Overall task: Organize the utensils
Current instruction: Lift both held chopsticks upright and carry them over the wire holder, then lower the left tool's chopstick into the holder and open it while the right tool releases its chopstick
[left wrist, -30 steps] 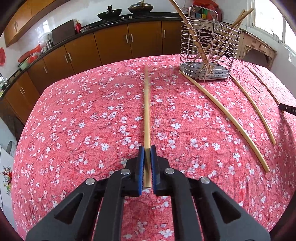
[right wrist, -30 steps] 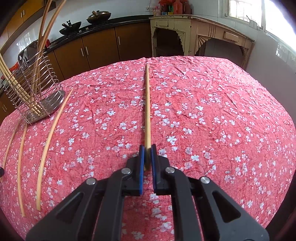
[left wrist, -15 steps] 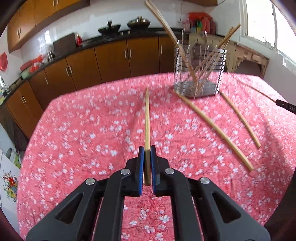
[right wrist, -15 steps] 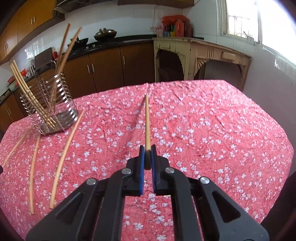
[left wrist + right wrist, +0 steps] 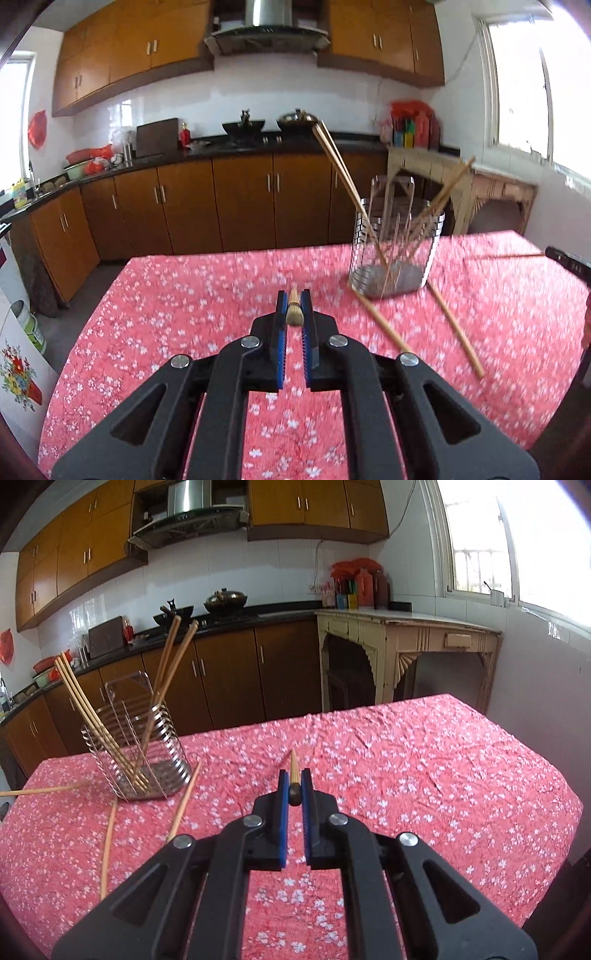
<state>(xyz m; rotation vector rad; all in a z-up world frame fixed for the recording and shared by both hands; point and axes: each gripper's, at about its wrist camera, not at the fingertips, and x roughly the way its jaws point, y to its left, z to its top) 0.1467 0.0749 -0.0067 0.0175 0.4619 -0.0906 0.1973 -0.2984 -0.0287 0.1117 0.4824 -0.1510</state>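
wooden chopstick (image 5: 294,313) foreshortened end-on inside left claw (image 5: 294,301).

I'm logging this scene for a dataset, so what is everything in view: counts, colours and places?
Wire holder: one, silver, standing on the table.
Chopsticks in holder: several, tan; exact count unclear.
Loose chopsticks: about three, tan, lying beside the holder.
Tablecloth: one, pink with white flowers.
Cabinets: brown, behind the table.
Woks: two, dark, on the counter.
Left gripper: black with blue pads, clamping a chopstick.
Right gripper: same, clamping a chopstick.
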